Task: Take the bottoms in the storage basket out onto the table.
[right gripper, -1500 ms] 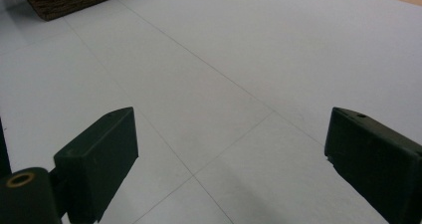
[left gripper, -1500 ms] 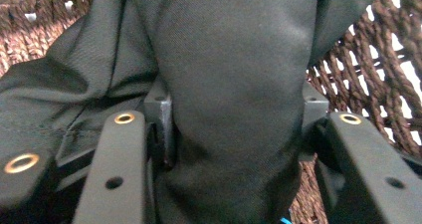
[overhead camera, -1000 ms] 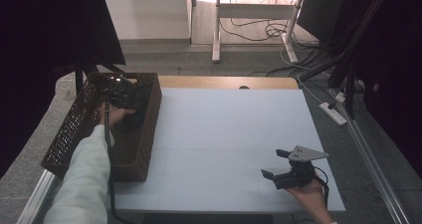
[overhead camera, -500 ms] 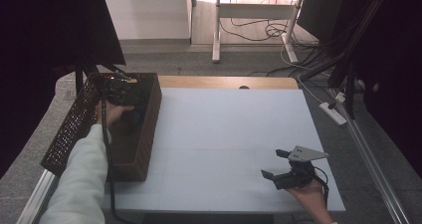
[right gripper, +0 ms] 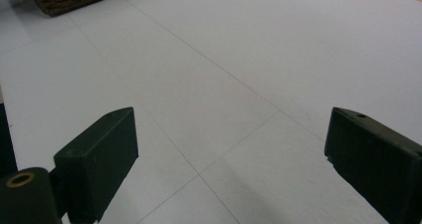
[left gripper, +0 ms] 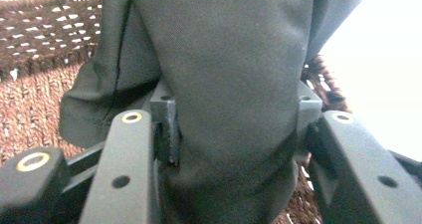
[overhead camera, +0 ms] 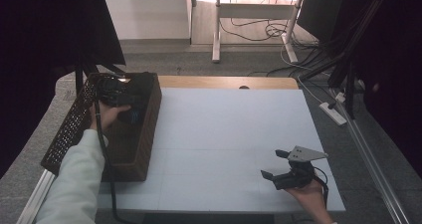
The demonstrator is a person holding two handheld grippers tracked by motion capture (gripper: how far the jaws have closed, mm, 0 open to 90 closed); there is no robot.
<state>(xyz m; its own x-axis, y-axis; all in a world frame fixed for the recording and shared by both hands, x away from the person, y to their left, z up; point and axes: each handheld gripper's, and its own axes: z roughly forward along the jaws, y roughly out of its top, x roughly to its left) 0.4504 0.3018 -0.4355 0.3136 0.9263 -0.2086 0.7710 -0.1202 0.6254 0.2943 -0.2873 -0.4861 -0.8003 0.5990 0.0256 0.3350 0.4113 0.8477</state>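
Over the brown woven basket (overhead camera: 134, 149) at the surface's left edge, your left tool (overhead camera: 130, 103) is clenched on dark cloth (left gripper: 234, 84). Compared with a second ago it sits higher, so the cloth is probably lifting out of the basket, not yet clear of it. Cloth hangs between the jaws as a bunched fold, long axis roughly along them; which end leads, can't tell. Your right tool (overhead camera: 279, 164) rests released near the white surface (overhead camera: 224, 134)'s front right, jaws wide, nothing between.
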